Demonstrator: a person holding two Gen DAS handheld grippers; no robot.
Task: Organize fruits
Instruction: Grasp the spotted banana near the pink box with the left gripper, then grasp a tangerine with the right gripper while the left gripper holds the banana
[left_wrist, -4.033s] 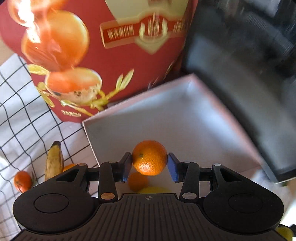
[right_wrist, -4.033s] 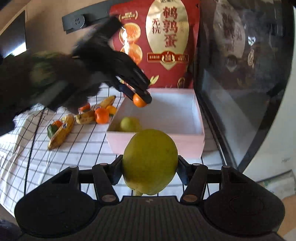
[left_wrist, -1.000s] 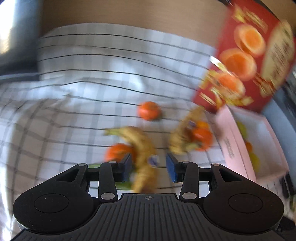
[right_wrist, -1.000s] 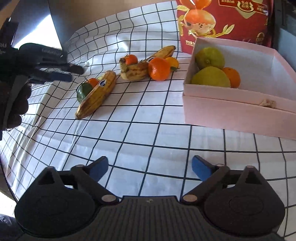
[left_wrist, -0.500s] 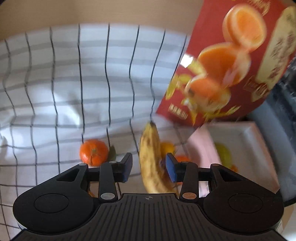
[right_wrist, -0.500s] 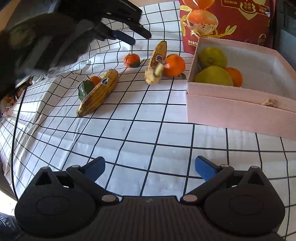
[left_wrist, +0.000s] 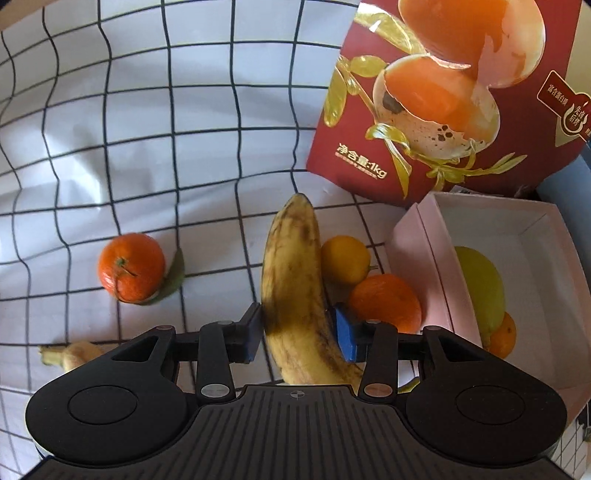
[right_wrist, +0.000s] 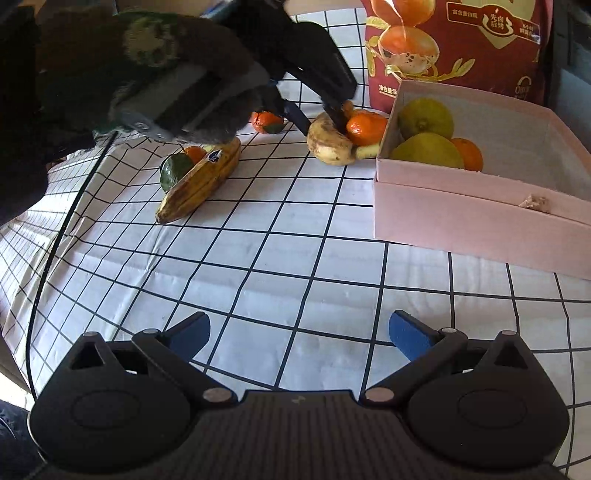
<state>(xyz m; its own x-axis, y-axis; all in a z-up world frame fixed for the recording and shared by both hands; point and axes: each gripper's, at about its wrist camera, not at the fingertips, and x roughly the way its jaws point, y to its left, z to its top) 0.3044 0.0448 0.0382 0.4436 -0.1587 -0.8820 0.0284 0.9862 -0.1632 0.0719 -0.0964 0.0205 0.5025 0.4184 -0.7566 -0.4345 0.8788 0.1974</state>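
Left wrist view is showing the left gripper (left_wrist: 297, 330) closing its jaws around a spotted banana (left_wrist: 293, 284) lying just beside the pink box (left_wrist: 424, 258), needing a gentle mid-body squeeze, while the right gripper (right_wrist: 299, 334) is hovering wide open, holding nothing.

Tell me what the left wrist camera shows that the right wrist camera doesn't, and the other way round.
Only the left wrist view shows the small yellow citrus tucked behind the spotted banana, and the left gripper close up, its pads on either side of that banana.

Only the right wrist view shows the open, empty right gripper, the whole stickered banana with a green fruit beside it, and the gloved hand holding the left gripper.

Both show the pink box holding fruit, the red bag and the checked cloth.
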